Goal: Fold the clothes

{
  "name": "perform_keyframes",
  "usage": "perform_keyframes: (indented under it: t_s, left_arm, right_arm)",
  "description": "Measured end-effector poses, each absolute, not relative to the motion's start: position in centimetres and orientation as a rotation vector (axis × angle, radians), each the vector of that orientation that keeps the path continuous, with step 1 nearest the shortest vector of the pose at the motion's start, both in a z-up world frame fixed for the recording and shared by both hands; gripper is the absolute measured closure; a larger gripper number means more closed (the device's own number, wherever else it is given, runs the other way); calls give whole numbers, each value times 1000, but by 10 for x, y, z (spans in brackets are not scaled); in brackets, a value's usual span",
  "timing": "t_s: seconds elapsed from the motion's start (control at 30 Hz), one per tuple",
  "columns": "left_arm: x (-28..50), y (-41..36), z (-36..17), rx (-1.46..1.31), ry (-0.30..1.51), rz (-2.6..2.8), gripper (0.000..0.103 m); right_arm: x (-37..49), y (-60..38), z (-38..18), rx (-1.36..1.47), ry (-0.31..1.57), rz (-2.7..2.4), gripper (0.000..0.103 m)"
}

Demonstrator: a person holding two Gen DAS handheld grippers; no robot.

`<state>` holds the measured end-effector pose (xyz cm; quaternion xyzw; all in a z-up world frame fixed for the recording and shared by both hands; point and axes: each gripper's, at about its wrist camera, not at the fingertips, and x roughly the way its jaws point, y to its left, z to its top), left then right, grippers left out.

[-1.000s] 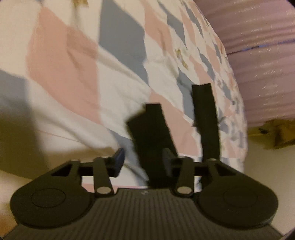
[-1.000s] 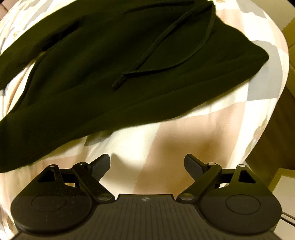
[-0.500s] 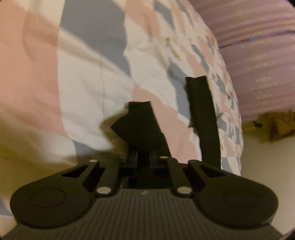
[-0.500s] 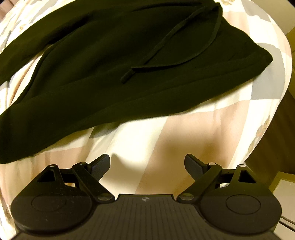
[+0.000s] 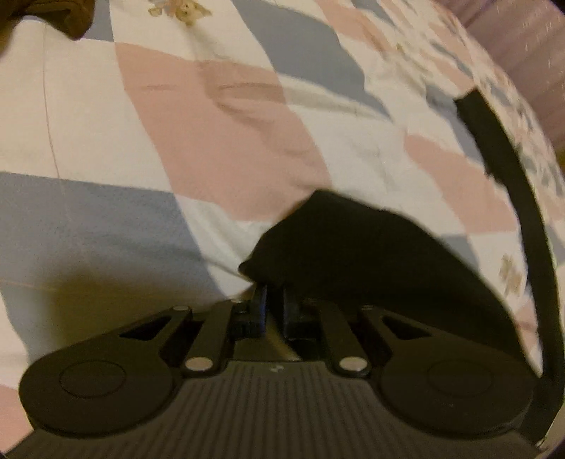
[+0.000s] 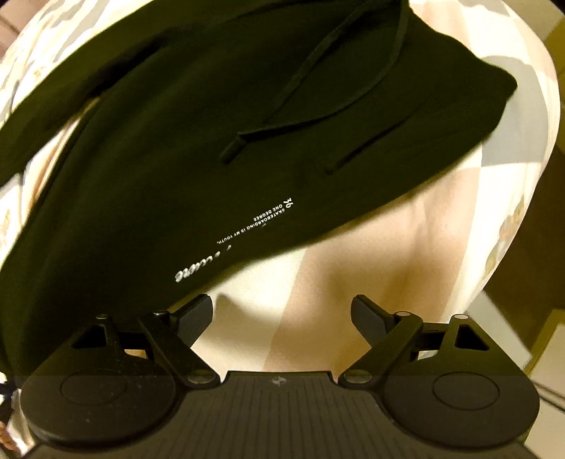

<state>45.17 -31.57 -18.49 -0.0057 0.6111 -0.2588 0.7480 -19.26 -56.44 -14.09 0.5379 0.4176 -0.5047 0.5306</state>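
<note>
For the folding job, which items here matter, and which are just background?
Job:
- black hoodie
- its drawstring
- black fabric end clamped in the left gripper
- right gripper, open

Background:
- patchwork quilt
- brown cloth, top corner

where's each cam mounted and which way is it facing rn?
Left wrist: on the left claw, angled steeply down at the quilt; own closed jaws pinching a black fabric end.
Right wrist: on the right claw, looking straight down at the black hoodie; own jaws open, nothing between them.
Shared: the patchwork quilt and black fabric, possibly the same garment.
</note>
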Motion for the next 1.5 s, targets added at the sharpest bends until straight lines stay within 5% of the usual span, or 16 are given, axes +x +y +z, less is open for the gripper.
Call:
perform_keyframes:
  t_s: [0.1, 0.17, 0.3, 0.4, 0.47, 0.53, 0.6, 0.63, 0.77, 0.87, 0.93, 1.1, 1.33, 1.4, 1.47, 1.5]
  left_arm:
    - [453, -302, -175, -94, 1365, -555, 84]
    - [451, -291, -169, -164, 1388, -545, 64]
    - [446, -282, -172, -303, 1404, -507, 51]
    - [441, -301, -178, -227, 1400, -513, 57]
    - [438, -314, -172, -50, 1372, -545, 86]
    - [440, -308, -165, 44, 1363, -571, 82]
    - [448, -294, -154, 63, 1370, -549, 65]
    - [452, -288, -147, 75, 1356, -501, 70]
    - [474, -278, -111, 42, 1300, -405, 61]
    - [481, -320, -95, -58, 1255, -518, 44]
    - [482, -356, -97, -154, 1250, -615, 43]
    - [498, -491, -120, -329, 1248, -781, 43]
    - [512, -625, -163, -105, 1193, -796, 45]
    - [518, -638, -176, -123, 1201, -778, 57]
    - [523, -645, -184, -139, 1189, -796, 86]
    - [525, -648, -186, -125, 1175, -808, 89]
  right_arm:
    - [-220, -567, -131, 1308, 892, -1260, 16]
    - [-251, -572, -125, 1348, 771, -1371, 16]
    - [-310, -583, -119, 1410, 513, -1579, 16]
    - [-330, -597, -131, 1438, 452, -1654, 22]
    - [-331, -605, -136, 1421, 569, -1683, 53]
    - [-329, -613, -140, 1388, 720, -1708, 49]
    - [-329, -614, -132, 1314, 791, -1741, 26]
    - [-328, -612, -127, 1279, 806, -1760, 22]
    - [-336, -613, -116, 1264, 747, -1786, 22]
    - [-345, -628, -107, 1269, 661, -1753, 21]
    - [-330, -644, -112, 1281, 639, -1715, 21]
    - [-288, -671, -120, 1350, 574, -1588, 21]
    - [-288, -693, -111, 1328, 579, -1603, 20]
    - [-296, -693, -111, 1337, 586, -1630, 20]
    - [-302, -692, -111, 1344, 593, -1655, 20]
    - [-303, -692, -112, 1343, 600, -1666, 20]
